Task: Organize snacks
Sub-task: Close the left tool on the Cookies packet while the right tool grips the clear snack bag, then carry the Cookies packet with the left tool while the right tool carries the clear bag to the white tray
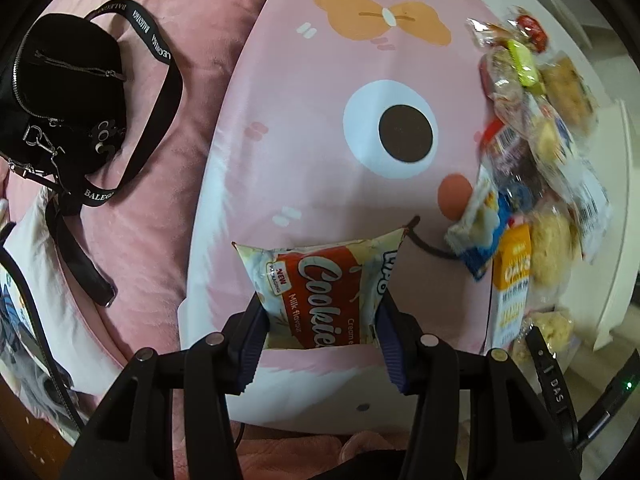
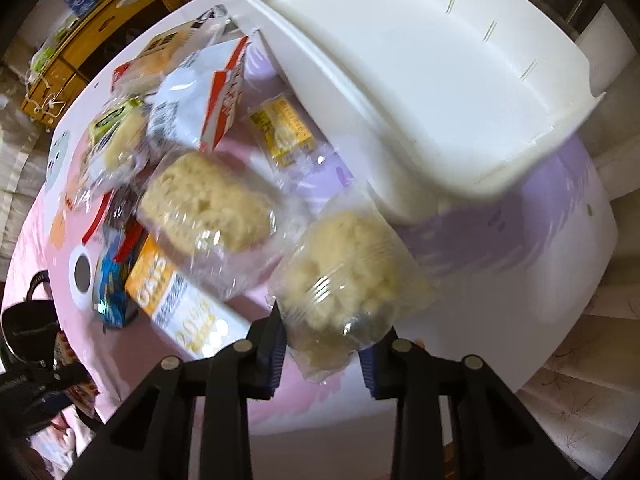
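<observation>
Left wrist view: left tool (image 1: pixel 322 332) pinches a cookie packet (image 1: pixel 320 286). Right tool (image 2: pixel 322 350) pinches a clear puffed-snack bag (image 2: pixel 344 276) beside the white bin (image 2: pixel 440 92). Bin empty; snack pile (image 2: pixel 180 152) left of it unsorted.

The left gripper (image 1: pixel 320 320) has 2 black plastic arms with round silver screws and ridged dark blue pads (image 1: pixel 387 322). The right gripper (image 2: pixel 322 354) looks the same: black arms, silver screws, blue ridged pads (image 2: pixel 277 354).

The heaped snack packets (image 1: pixel 536 152) are smeared by motion blur and their labels cannot be read, the white bin (image 2: pixel 420 80) is blurred at its near corner, and the black bag (image 1: pixel 60 92) is cut off at the frame's edge.
</observation>
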`<action>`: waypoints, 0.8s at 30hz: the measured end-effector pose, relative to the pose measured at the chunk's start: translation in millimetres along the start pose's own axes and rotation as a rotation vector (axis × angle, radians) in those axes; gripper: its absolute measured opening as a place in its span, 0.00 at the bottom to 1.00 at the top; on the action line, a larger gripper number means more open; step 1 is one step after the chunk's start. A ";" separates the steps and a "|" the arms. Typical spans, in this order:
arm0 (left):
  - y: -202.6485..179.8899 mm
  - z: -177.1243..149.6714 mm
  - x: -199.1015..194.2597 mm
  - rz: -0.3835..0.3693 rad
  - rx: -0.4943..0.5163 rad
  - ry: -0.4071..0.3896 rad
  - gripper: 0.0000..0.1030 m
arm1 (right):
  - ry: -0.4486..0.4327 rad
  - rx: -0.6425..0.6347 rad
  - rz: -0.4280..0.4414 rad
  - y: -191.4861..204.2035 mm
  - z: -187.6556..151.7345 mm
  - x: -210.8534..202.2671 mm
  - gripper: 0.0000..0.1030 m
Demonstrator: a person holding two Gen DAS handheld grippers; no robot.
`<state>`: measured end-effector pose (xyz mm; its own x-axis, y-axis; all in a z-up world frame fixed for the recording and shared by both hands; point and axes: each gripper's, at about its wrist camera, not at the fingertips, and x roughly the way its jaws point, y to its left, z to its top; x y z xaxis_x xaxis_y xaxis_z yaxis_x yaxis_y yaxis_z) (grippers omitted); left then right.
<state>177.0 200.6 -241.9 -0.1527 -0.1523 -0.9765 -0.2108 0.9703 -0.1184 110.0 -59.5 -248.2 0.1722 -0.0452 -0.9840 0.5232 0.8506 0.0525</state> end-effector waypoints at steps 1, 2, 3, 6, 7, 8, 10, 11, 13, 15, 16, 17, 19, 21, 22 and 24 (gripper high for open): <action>2.5 -4.3 -1.8 -0.003 0.013 -0.001 0.48 | -0.011 -0.006 -0.006 2.0 -7.2 -2.2 0.30; 4.4 -8.4 -2.8 -0.002 0.022 -0.001 0.48 | -0.024 -0.009 -0.007 4.3 -15.0 -5.1 0.30; 7.2 -13.2 -4.5 0.000 0.035 0.000 0.48 | -0.032 -0.012 -0.007 5.6 -20.7 -7.2 0.29; 10.8 -25.1 -8.5 -0.004 0.069 -0.003 0.48 | -0.054 -0.044 0.005 10.3 -41.2 -18.2 0.29; 11.0 -28.4 -9.9 -0.003 0.082 -0.002 0.48 | -0.063 -0.061 0.011 13.4 -47.3 -22.8 0.29; 11.2 -32.3 -10.9 -0.001 0.097 0.000 0.48 | -0.073 -0.076 0.009 15.8 -52.5 -28.5 0.29; 9.4 -39.0 -14.0 -0.006 0.129 0.002 0.48 | -0.093 -0.101 0.014 6.0 -56.0 -43.1 0.29; 7.0 -41.3 -17.4 -0.012 0.146 0.000 0.48 | -0.105 -0.111 0.019 7.9 -57.4 -48.2 0.29; 1.2 -45.9 -26.1 -0.026 0.185 -0.009 0.48 | -0.134 -0.145 0.024 7.1 -57.1 -65.3 0.29; -7.4 -51.1 -38.3 -0.053 0.247 -0.021 0.48 | -0.167 -0.189 0.034 3.8 -57.7 -82.1 0.29; -11.9 -54.4 -46.0 -0.066 0.276 -0.037 0.48 | -0.178 -0.204 0.038 3.5 -53.1 -85.8 0.29; -16.2 -56.8 -50.9 -0.074 0.300 -0.048 0.48 | -0.196 -0.228 0.043 4.0 -55.6 -94.2 0.29; -28.2 -63.0 -62.9 -0.096 0.361 -0.065 0.48 | -0.219 -0.262 0.051 3.8 -44.1 -96.8 0.29; -39.5 -67.4 -71.4 -0.112 0.406 -0.074 0.48 | -0.237 -0.288 0.073 -0.1 -42.8 -105.9 0.29; -45.4 -71.1 -76.4 -0.120 0.427 -0.085 0.48 | -0.248 -0.301 0.088 -1.8 -42.1 -110.8 0.29; -55.9 -75.9 -83.3 -0.119 0.465 -0.104 0.48 | -0.271 -0.321 0.110 -2.9 -41.2 -118.6 0.29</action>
<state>128.3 144.8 -140.3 -0.0520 -0.2707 -0.9613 0.2365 0.9318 -0.2752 53.7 -35.0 -138.6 0.4477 -0.0447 -0.8930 0.2104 0.9760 0.0566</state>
